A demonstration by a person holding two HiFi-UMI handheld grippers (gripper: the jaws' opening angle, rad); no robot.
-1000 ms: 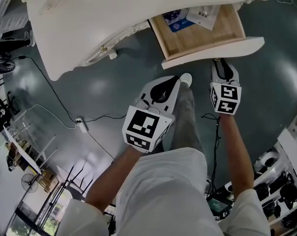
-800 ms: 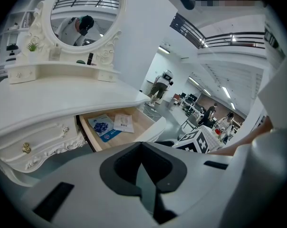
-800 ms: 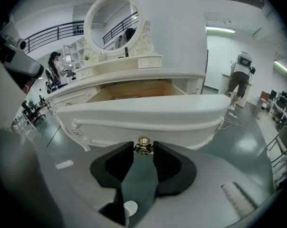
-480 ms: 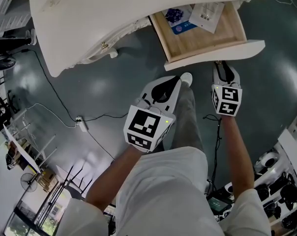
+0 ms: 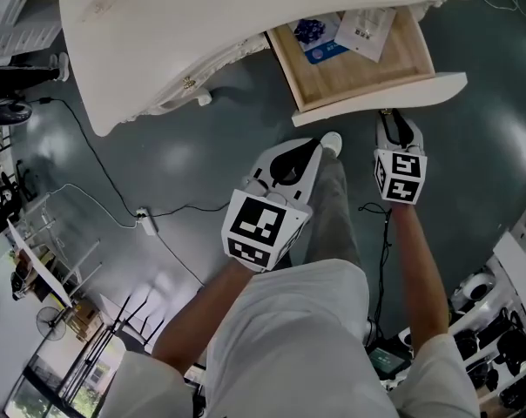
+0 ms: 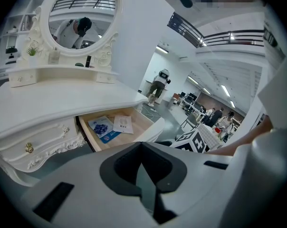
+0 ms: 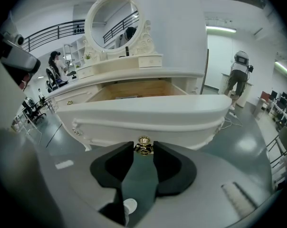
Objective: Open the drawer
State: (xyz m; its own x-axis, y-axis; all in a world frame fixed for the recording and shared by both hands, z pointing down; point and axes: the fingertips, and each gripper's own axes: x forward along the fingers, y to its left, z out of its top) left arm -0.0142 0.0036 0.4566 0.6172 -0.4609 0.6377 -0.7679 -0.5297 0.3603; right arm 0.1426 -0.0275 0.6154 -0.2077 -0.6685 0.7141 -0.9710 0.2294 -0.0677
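The white dressing table's drawer (image 5: pixel 376 94) stands pulled out, its wooden inside showing a blue packet (image 5: pixel 313 35) and a white leaflet (image 5: pixel 367 23). My right gripper (image 5: pixel 388 116) is at the middle of the drawer front (image 7: pixel 148 115). In the right gripper view its jaws (image 7: pixel 144 150) are shut on the small gold knob (image 7: pixel 143 145). My left gripper (image 5: pixel 313 143) hangs to the left of the drawer front, apart from it, over the floor. In the left gripper view its jaws (image 6: pixel 142 145) are shut with nothing in them, and the open drawer (image 6: pixel 134 123) lies ahead.
The table top (image 5: pixel 202 16) spreads to the upper left, with an oval mirror (image 6: pixel 81 13) on it. A shoe (image 5: pixel 330 139) and leg are below the drawer. A cable (image 5: pixel 97 159) and power strip (image 5: pixel 143 225) lie on the floor at left. Shelves of gear (image 5: pixel 498 338) stand at right.
The head view has shifted slightly. Both grippers and the drawer stand as before.
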